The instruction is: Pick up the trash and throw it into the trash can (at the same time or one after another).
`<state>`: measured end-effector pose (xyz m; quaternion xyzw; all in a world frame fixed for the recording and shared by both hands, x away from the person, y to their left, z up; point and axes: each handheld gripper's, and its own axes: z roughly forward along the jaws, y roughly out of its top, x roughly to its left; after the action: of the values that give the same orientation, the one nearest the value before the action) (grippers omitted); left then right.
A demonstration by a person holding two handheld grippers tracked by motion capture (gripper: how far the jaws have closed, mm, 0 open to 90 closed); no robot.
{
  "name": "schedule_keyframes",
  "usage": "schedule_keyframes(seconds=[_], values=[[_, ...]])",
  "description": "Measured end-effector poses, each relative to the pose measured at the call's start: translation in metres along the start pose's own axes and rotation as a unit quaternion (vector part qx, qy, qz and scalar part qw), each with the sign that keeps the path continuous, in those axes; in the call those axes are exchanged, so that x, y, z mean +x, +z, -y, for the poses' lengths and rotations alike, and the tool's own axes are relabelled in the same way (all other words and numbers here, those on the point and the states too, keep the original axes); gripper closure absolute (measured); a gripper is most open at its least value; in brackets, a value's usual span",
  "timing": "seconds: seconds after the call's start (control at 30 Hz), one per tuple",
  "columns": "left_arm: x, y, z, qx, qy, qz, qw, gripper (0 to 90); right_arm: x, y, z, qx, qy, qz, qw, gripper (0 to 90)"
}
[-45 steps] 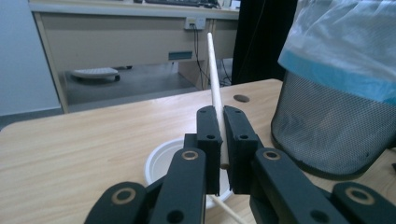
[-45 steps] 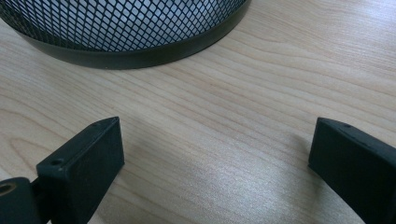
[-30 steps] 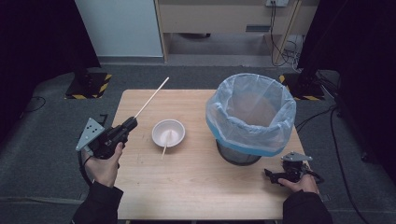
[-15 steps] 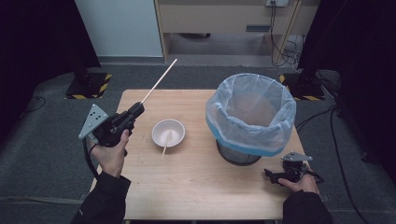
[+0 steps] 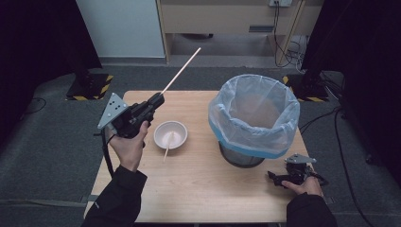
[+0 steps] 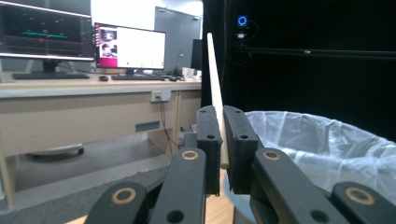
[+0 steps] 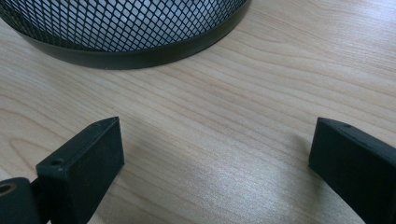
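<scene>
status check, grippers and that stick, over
Left gripper shut on stick, raised, angled up. Right gripper open, low by the bin. Second stick in bowl. Nothing blocking.

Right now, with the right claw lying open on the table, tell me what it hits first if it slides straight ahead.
The right claw points at the black mesh bin standing just ahead on the table. Bare wood lies between, so its base rim would probably be met first, though the depth is hard to judge.
</scene>
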<state>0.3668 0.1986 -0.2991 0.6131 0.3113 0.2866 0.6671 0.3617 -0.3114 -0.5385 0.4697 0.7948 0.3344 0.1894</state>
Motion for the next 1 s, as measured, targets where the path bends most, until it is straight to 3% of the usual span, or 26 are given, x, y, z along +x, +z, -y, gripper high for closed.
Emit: schedule_keyframes(seconds=[0.5, 1.0], values=[[-0.045, 0.06, -0.011, 0.003, 0.017, 0.057, 0.9982, 85.5, 0.0, 0.0, 0.0, 0.0, -0.001, -0.001, 1.0, 3.3], [-0.069, 0.101, -0.003, 0.018, 0.008, 0.096, 0.9951, 85.4, 0.0, 0.0, 0.0, 0.0, -0.001, -0.001, 1.0, 3.3]])
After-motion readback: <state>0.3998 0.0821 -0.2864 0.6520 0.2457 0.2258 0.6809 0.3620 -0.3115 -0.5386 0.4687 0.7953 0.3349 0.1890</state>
